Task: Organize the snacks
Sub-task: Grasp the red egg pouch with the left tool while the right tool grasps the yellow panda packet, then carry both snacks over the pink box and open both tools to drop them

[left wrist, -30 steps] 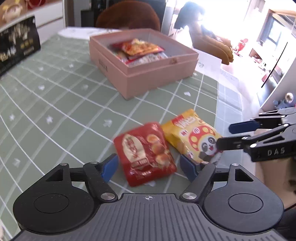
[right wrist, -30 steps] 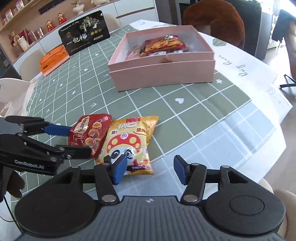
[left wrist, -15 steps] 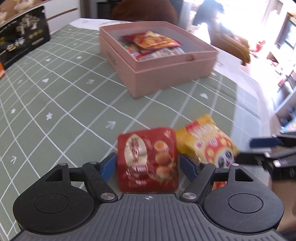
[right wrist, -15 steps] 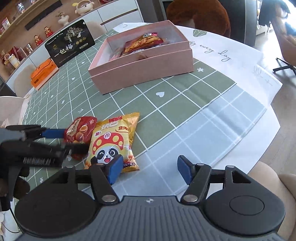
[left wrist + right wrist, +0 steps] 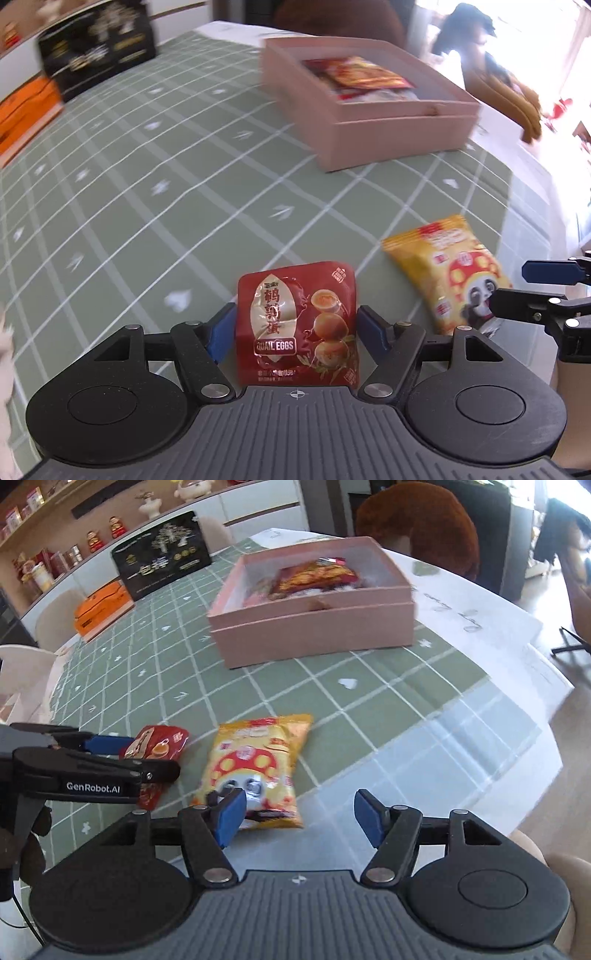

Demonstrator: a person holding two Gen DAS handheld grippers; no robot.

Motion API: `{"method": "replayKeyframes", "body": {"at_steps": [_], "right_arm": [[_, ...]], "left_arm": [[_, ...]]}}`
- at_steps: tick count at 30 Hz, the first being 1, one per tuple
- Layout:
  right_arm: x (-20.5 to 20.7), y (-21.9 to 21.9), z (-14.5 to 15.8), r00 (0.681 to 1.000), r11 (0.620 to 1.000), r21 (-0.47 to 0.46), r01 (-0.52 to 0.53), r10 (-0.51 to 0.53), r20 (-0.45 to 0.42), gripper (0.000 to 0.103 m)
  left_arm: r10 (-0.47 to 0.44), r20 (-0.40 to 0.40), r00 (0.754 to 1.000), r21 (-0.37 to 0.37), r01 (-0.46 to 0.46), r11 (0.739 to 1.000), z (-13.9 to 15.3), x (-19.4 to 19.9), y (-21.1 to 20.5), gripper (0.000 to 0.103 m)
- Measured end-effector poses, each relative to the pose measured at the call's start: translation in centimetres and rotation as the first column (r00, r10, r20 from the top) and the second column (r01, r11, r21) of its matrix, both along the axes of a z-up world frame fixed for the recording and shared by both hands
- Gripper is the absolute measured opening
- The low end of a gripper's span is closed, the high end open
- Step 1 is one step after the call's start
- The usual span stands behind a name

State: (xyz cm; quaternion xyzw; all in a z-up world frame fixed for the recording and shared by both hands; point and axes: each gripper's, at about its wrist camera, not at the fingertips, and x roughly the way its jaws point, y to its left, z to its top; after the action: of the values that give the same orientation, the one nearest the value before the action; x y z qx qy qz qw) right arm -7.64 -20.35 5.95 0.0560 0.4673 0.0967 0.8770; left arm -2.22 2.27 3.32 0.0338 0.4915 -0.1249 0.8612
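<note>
The left gripper (image 5: 295, 326) straddles the red quail-egg packet (image 5: 298, 325); its jaws have just been closing, and both blue pads sit against the packet's edges, though a firm clench cannot be confirmed. The packet lies on the green checked tablecloth (image 5: 147, 192), nearer the camera than the pink box (image 5: 369, 125). The yellow panda snack bag (image 5: 256, 768) lies flat just beside the red packet, well short of the pink box. The right gripper (image 5: 297, 818) is unclenched and holds nothing; its left pad overlaps the bag's lower corner. Snack packets already lie inside the pink box.
</note>
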Motion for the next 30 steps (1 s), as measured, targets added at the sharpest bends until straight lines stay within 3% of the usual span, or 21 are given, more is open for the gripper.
{"method": "replayKeyframes", "body": {"at_steps": [7,15,23,30], "right_arm": [[3.3,4.1,-1.2,0.997,0.999,-0.002,-0.038,0.038,-0.065,0.068],[4.4,7.1,-1.9,0.997,0.982,-0.175,-0.073,0.065,-0.047,0.073],[5.1,6.1,-2.8,0.999,0.982,-0.190,0.018,-0.026,-0.040,0.102],[4.9,6.0,-3.0,1.000,0.981,-0.193,0.010,-0.014,-0.023,0.102]], "left_arm": [[0.014,-0.002,1.000,-0.019,-0.014,1.000,0.1,-0.9,1.0,0.076],[0.036,0.004,0.999,-0.016,-0.036,0.999,-0.1,-1.0,0.5,0.076],[0.051,0.000,0.999,-0.035,-0.051,0.998,-0.2,-0.8,0.6,0.079],[0.048,0.006,0.999,-0.034,-0.048,0.998,-0.3,-0.9,0.4,0.081]]}}
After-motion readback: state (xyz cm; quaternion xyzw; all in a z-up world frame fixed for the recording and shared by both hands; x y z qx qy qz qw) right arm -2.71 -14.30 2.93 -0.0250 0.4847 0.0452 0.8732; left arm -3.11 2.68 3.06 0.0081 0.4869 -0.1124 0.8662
